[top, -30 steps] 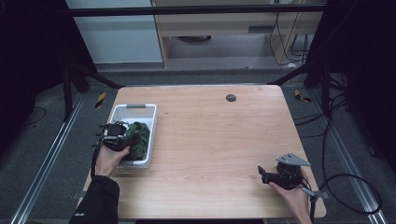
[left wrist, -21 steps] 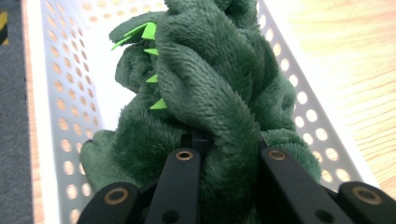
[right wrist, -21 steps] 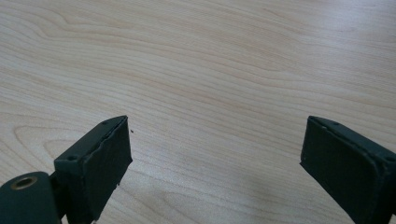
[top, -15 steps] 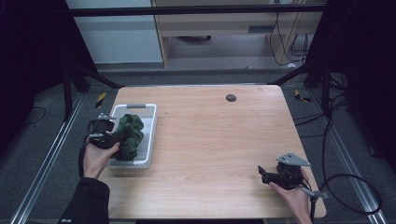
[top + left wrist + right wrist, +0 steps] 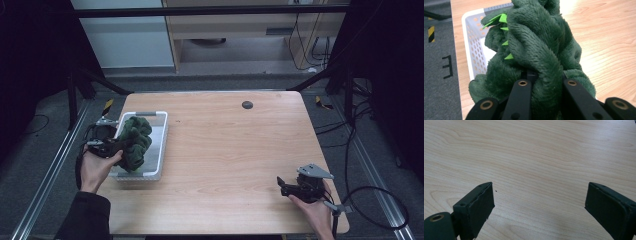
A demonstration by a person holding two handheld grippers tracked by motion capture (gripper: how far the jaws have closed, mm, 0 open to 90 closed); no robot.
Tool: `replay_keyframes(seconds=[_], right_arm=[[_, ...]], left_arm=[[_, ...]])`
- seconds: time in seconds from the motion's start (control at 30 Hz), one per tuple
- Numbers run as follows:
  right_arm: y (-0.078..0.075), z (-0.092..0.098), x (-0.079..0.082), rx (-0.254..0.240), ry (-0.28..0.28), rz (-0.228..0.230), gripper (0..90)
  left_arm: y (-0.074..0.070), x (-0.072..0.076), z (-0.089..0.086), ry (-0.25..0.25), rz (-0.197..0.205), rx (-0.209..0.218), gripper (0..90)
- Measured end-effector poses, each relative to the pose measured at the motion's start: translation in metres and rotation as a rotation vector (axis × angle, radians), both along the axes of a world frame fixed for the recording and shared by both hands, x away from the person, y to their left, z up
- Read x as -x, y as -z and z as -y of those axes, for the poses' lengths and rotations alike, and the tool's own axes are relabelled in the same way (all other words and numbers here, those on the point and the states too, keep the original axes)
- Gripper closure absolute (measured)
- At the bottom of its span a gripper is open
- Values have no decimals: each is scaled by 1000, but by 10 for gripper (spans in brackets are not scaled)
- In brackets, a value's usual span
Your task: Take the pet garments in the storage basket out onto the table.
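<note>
A dark green plush toy (image 5: 134, 141) with bright green felt spikes (image 5: 503, 18) hangs over the white perforated basket (image 5: 156, 150) at the table's left side. My left gripper (image 5: 112, 146) is shut on the plush toy (image 5: 541, 52), its two black jaws pressed into the fur from both sides, lifting it above the basket (image 5: 471, 50). My right gripper (image 5: 285, 186) rests low at the table's near right corner, held in a hand. Its jaws stand wide open over bare wood, and nothing is between its pads (image 5: 482, 205).
A small dark round hole (image 5: 247, 104) sits at the table's far middle. Black frame bars and cables run along both sides of the wooden table (image 5: 230, 150). Grey floor with yellow-black tape (image 5: 431, 33) lies left of the table edge.
The left gripper has lifted the green plush toy up out of the basket and drawn it a little leftward. The right gripper has stayed where it was.
</note>
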State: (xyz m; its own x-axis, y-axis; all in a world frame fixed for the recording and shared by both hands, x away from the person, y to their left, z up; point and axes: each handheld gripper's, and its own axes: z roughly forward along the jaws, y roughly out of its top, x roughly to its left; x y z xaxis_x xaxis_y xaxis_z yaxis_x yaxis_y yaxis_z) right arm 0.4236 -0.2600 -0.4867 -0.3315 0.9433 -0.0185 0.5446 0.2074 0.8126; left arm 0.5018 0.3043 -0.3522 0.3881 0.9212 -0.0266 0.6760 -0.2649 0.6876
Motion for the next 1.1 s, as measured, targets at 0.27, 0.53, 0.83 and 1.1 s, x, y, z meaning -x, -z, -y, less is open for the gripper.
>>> replay_keyframes(seconds=[0.27,0.53,0.83,1.1], right_arm=[[0,0,0,1,2,9,85],[-1,0,0,5,2,15,85],[-2,1,1,0,4,18,85],[-2,1,1,0,4,23,84]], left_arm=[[-14,4,9,39,14,-6,829],[-23,9,20,79,27,-14,829],[-37,18,38,138,53,-23,829],[-43,24,59,203,65,-35,829]])
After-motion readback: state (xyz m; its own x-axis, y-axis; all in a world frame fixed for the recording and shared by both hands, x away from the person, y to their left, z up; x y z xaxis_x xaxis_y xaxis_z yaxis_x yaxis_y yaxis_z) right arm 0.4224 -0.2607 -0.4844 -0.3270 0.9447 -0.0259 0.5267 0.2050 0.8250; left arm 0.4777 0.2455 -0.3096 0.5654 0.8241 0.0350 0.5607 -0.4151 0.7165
